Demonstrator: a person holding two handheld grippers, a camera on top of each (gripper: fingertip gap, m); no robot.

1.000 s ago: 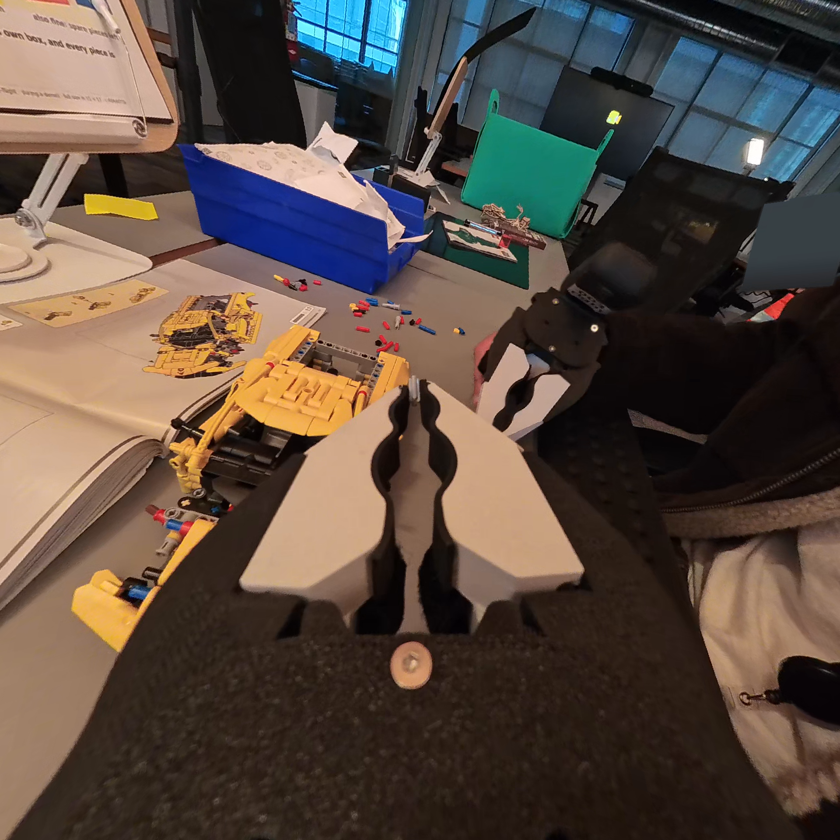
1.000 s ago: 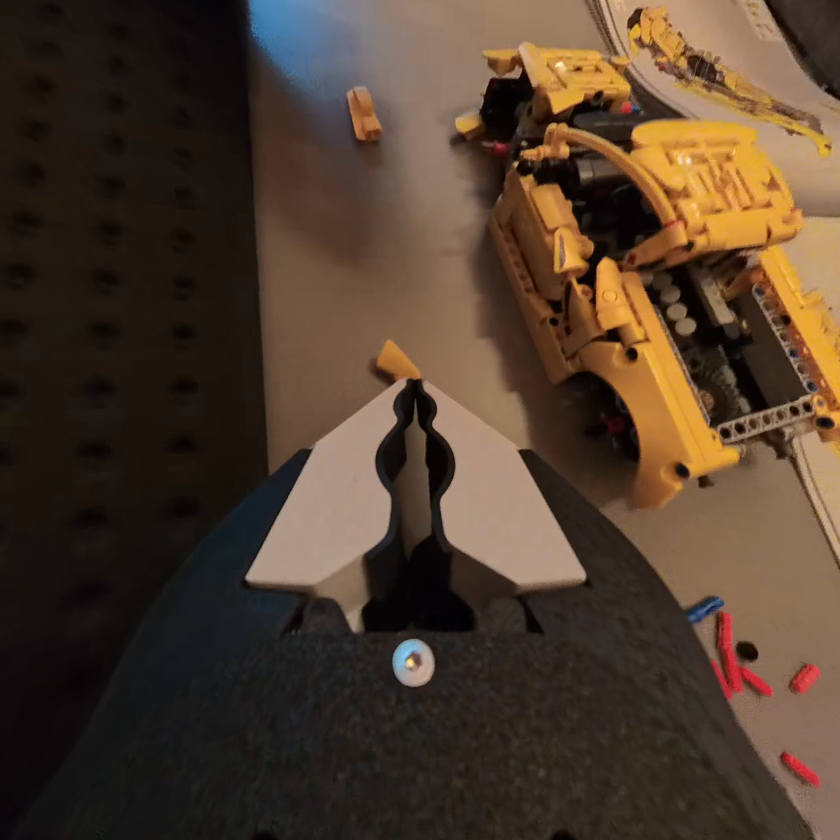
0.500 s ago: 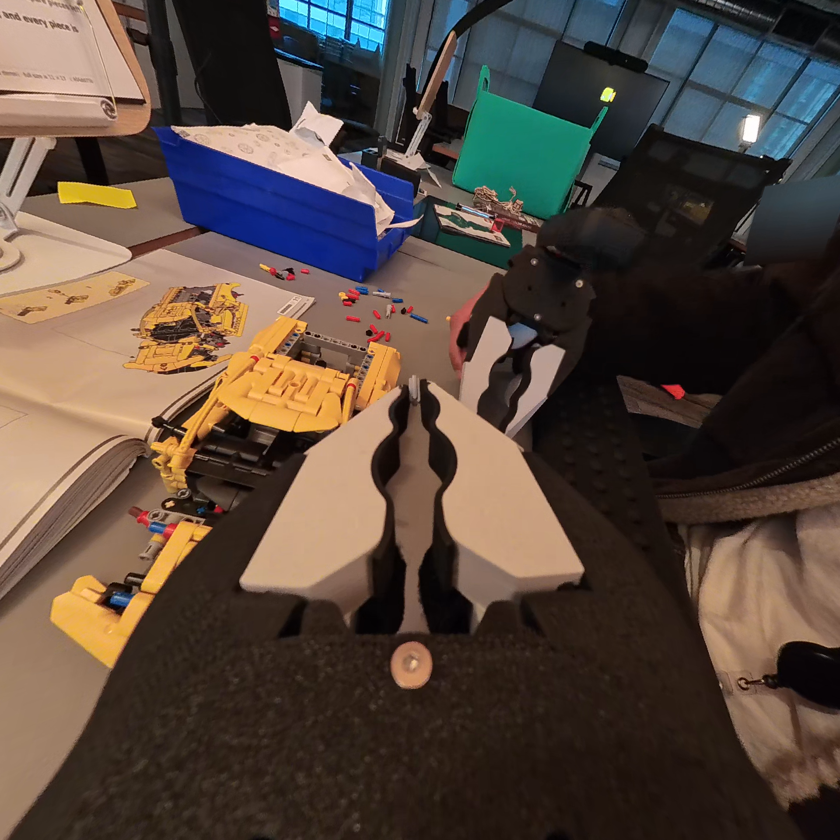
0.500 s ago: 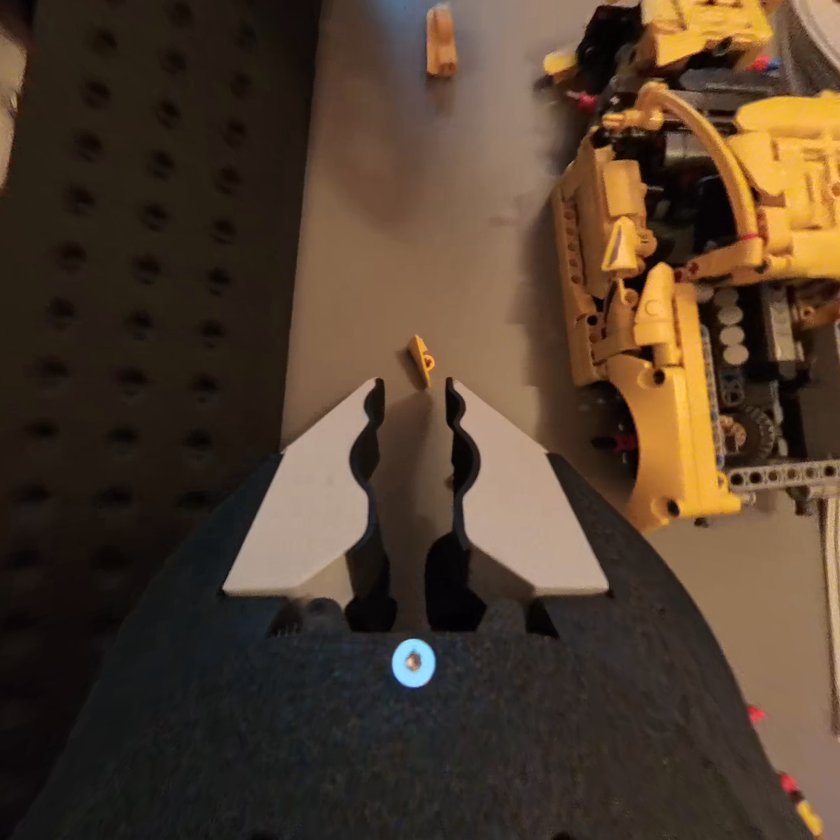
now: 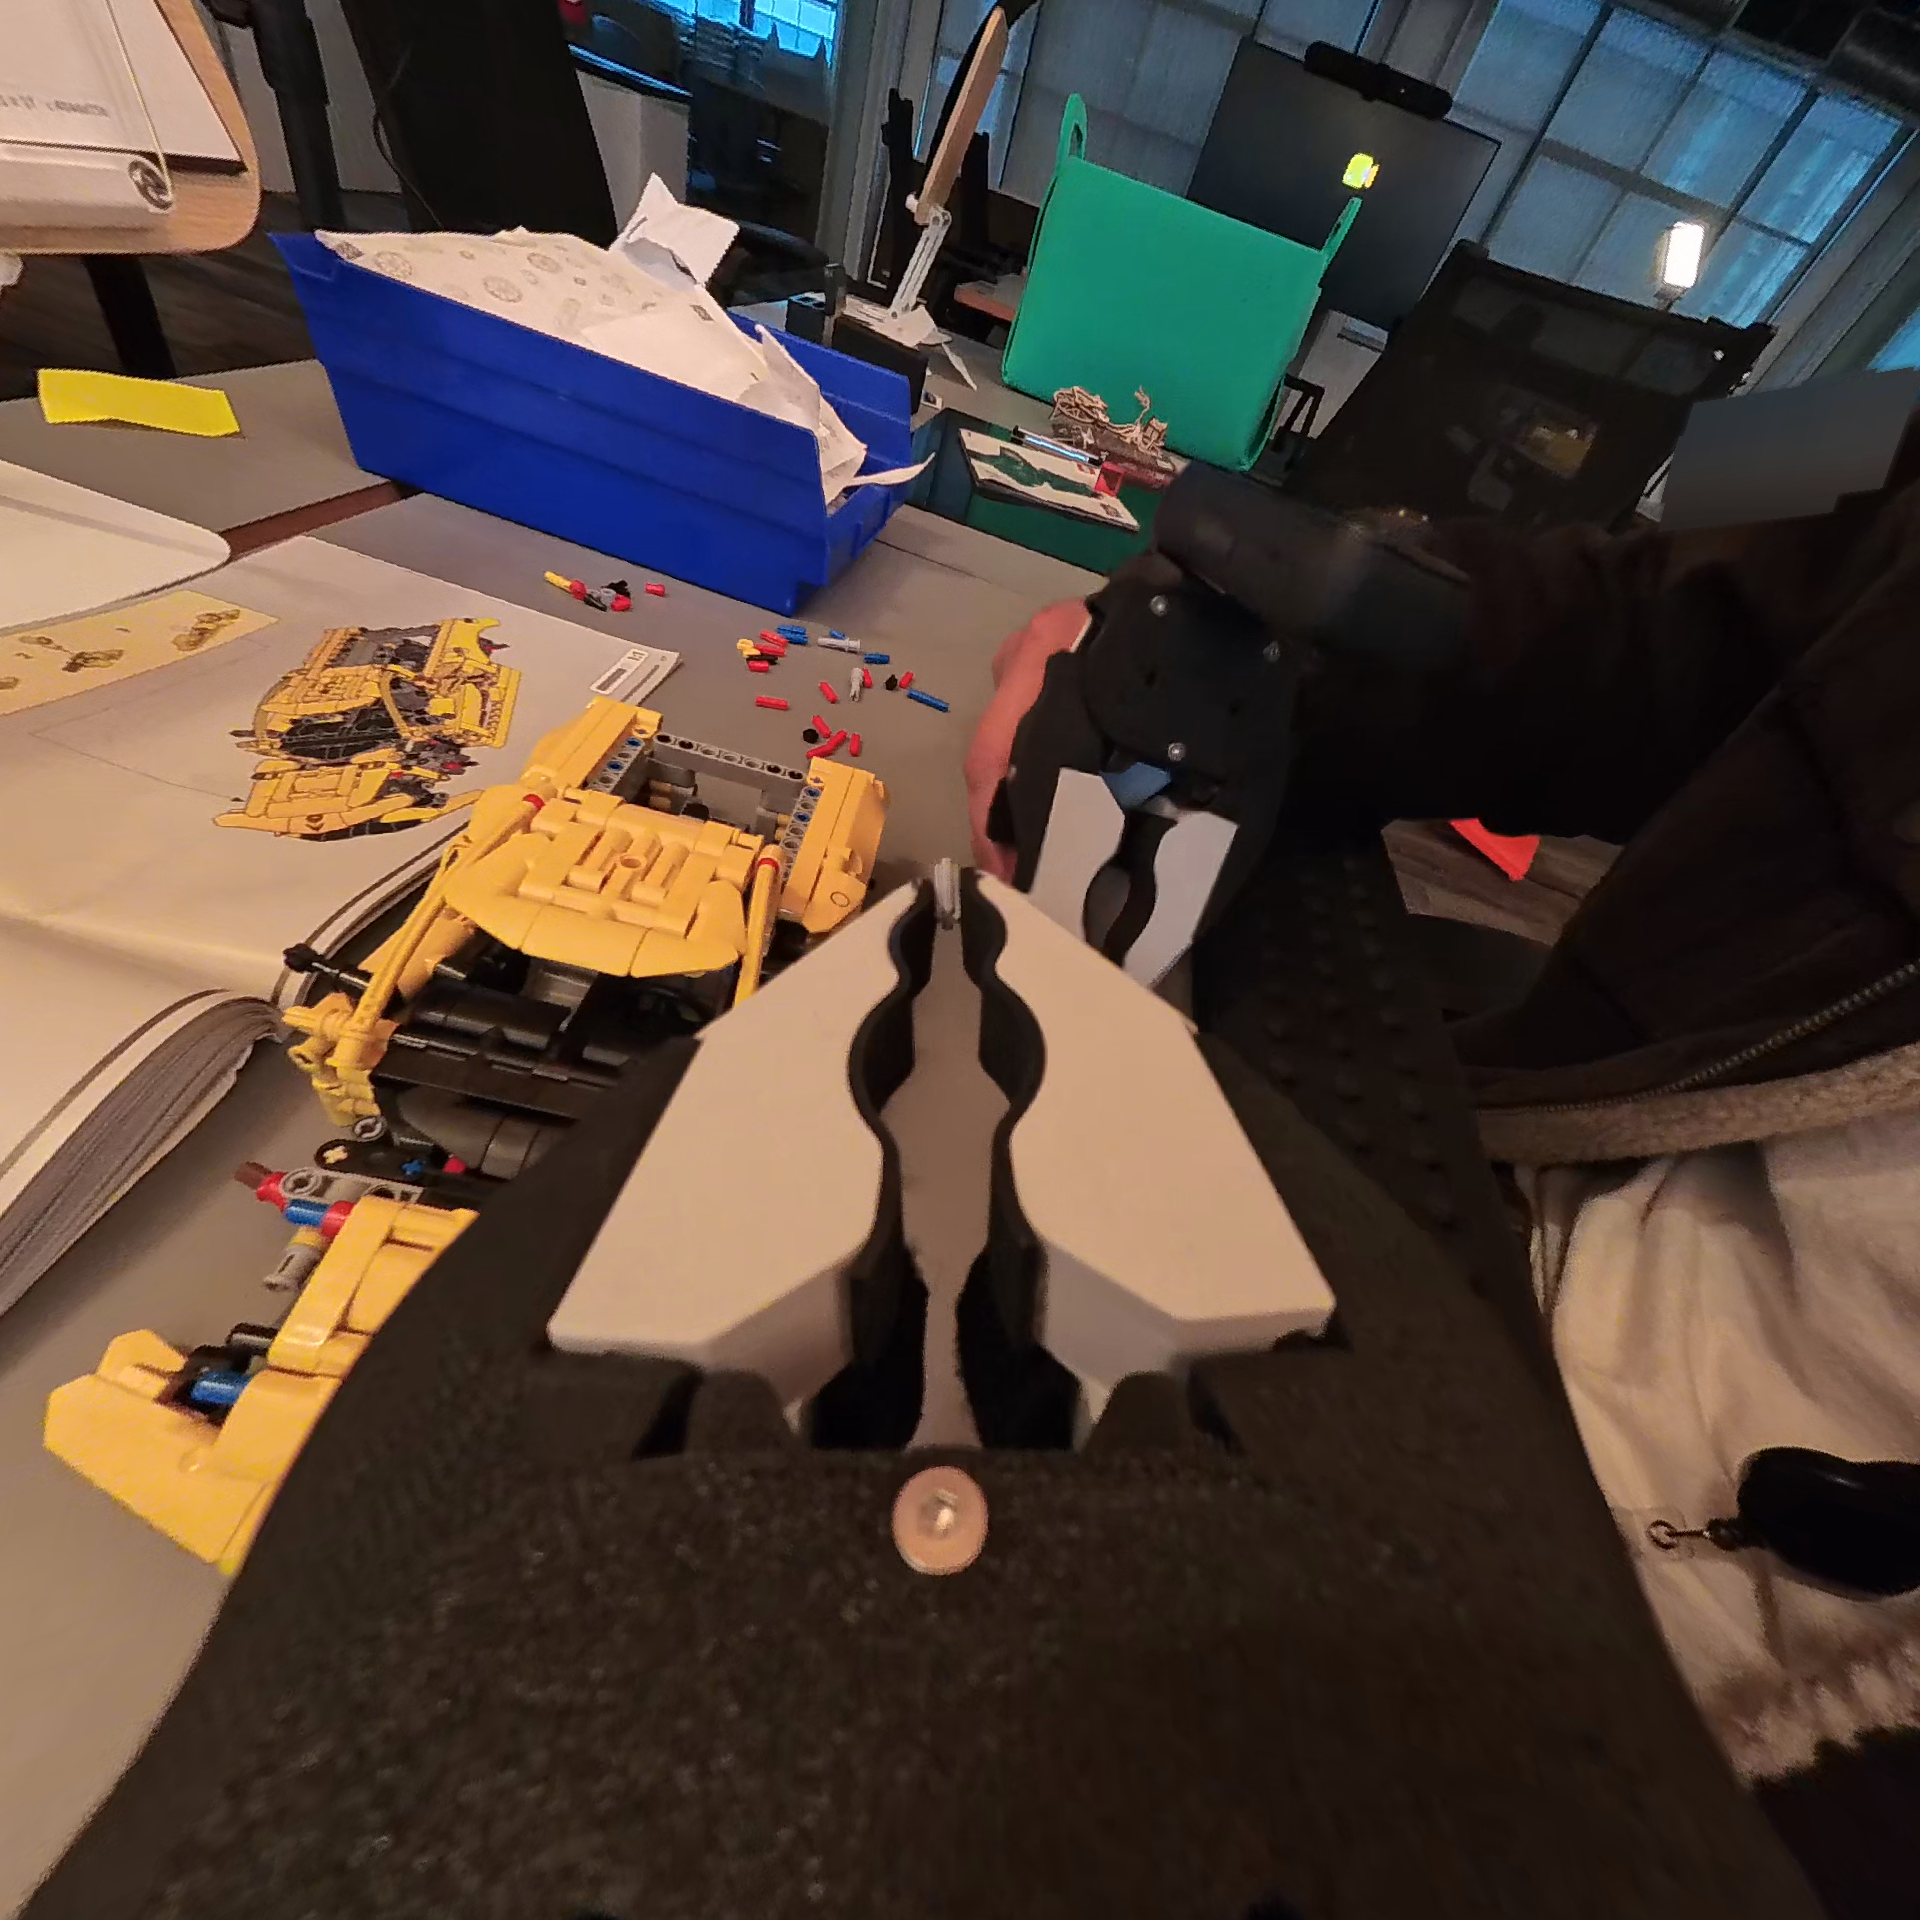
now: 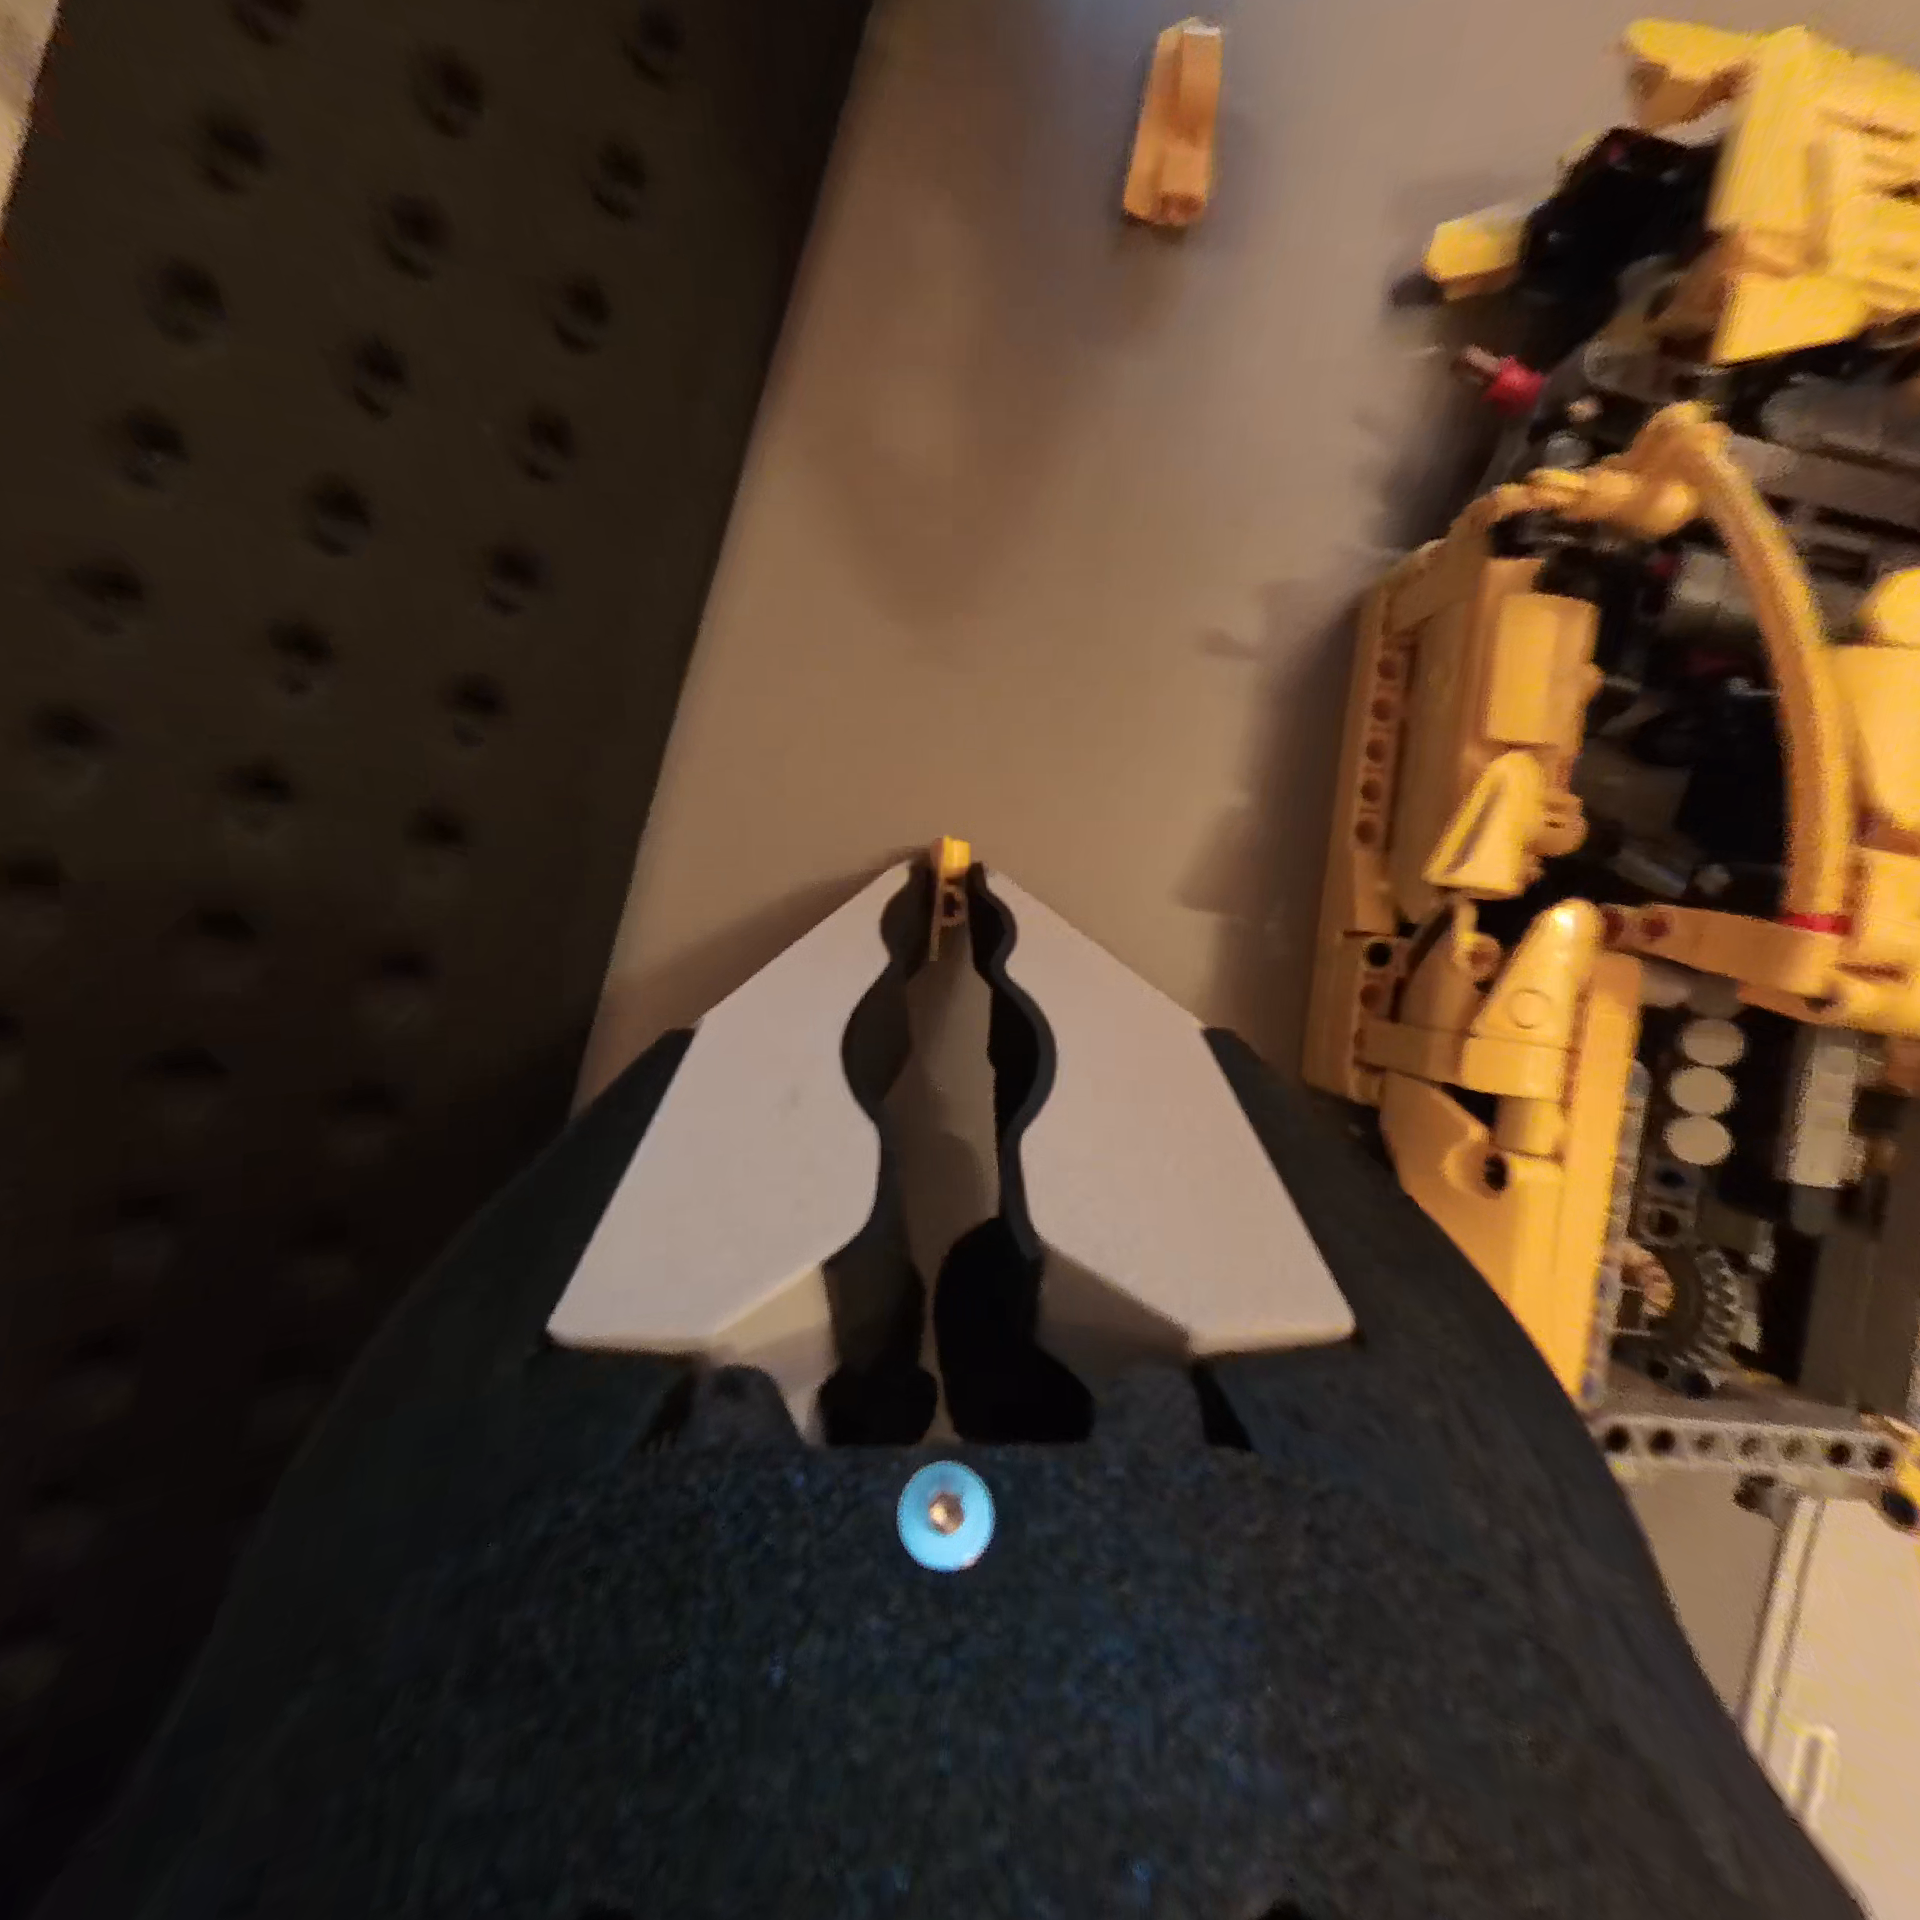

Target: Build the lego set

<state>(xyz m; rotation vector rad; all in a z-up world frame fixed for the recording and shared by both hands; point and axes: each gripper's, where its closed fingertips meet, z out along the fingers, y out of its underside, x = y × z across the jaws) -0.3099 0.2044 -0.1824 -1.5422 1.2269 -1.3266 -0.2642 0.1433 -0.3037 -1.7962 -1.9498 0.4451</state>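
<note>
In my left wrist view, the open instruction book [image 5: 125, 831] fills the left of the frame, and the yellow lego car [image 5: 623, 894] sits on the grey worktop [image 5: 966, 623] at centre left. My left hand-held gripper [image 5: 945, 894] is at centre, closed on a small grey pin [image 5: 943, 891] at its tips, just right of the car. My right hand-held gripper [image 5: 1127, 894] shows at right.

In my right wrist view, the right hand-held gripper [image 6: 948, 899] at centre is clamped on a small yellow piece [image 6: 948, 904]. The car [image 6: 1558, 935] lies to the right, apart from it.
</note>
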